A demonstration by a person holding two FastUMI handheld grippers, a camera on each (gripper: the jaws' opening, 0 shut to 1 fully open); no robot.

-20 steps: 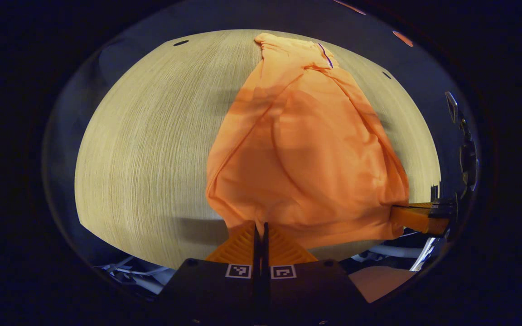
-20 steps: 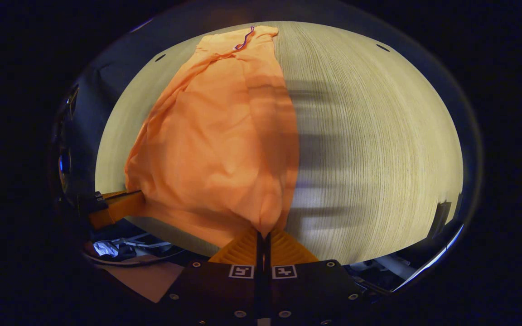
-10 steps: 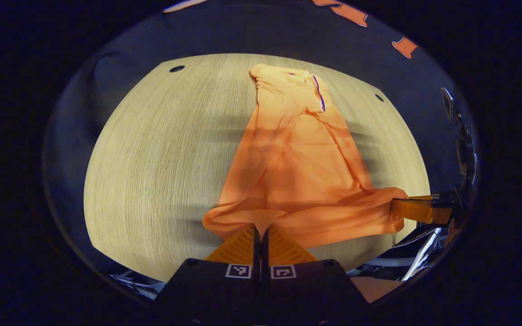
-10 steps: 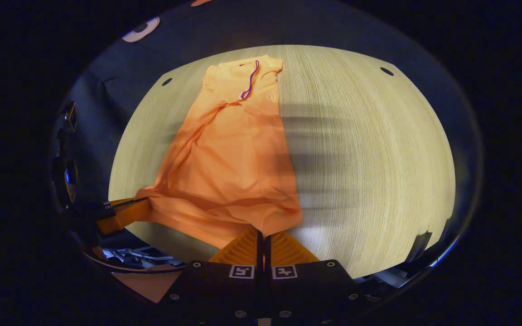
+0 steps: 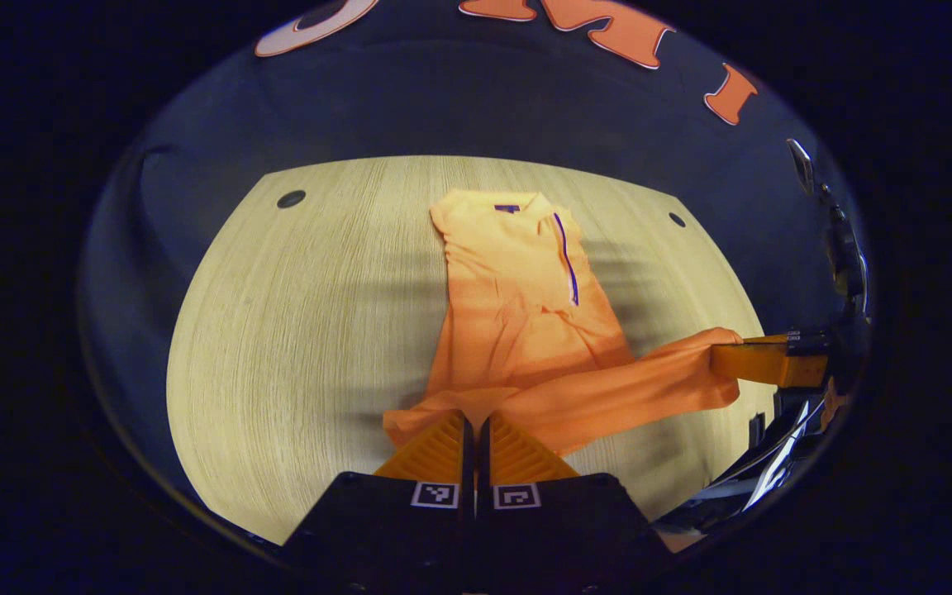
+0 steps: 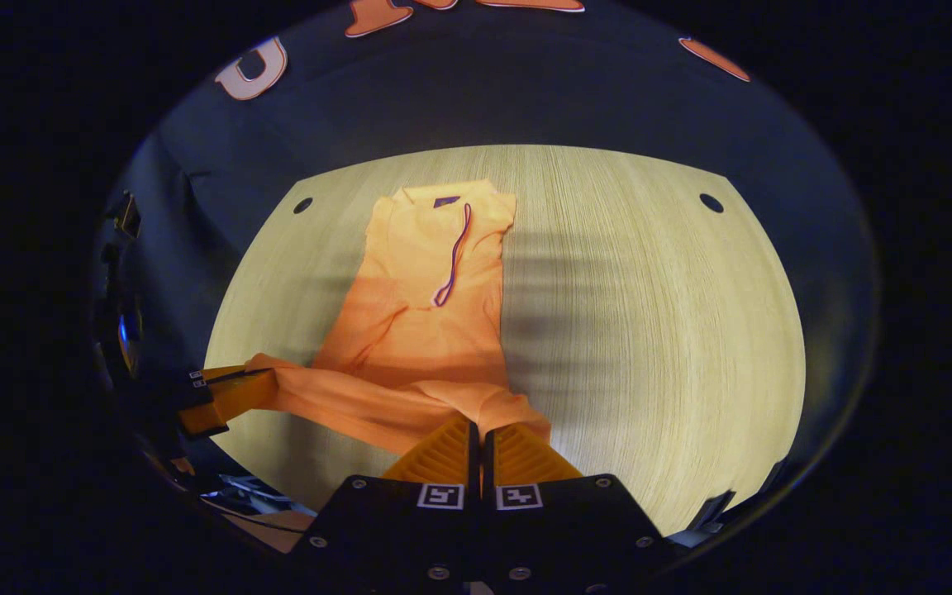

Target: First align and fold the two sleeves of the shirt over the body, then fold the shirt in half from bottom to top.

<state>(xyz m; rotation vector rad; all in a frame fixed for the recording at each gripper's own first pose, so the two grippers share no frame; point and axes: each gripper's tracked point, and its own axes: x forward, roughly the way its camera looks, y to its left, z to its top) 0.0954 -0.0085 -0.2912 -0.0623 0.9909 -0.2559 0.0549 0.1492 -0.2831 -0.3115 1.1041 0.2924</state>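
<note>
An orange polo shirt [image 5: 525, 322] lies lengthwise on a pale wood-grain tabletop [image 5: 294, 330], its collar and dark-trimmed placket at the far end, toward the booth's black wall. The shirt looks narrow, which suggests the sleeves are already folded in over the body, though the sleeves themselves cannot be made out. In the left gripper view, the left claw [image 5: 473, 426] sits at the bottom centre with its two fingers pressed together on the near left corner of the hem, the fabric bunching just ahead of the tips. In the same view the right claw [image 5: 761, 364] reaches in from the right edge, and a band of orange cloth stretches taut from it back across to the left claw. In the right gripper view, the right claw [image 6: 480, 430] is likewise closed on the near right corner of the shirt [image 6: 430, 314], cloth puckering at its tips, while the left claw [image 6: 228, 397] appears at the lower left, gripping the other end of the hem. The hem is lifted off the tabletop [image 6: 649, 314] as a raised strip between the two claws, while the upper body and collar rest flat. Holding both bottom corners at once keeps the hem straight and level, which is probably the reason for this grip: it appears to be the start of the bottom-to-top fold, with the hem to be carried toward the collar. The main risk, as a judgement, is the lower layers dragging or the folded sides slipping open.
</note>
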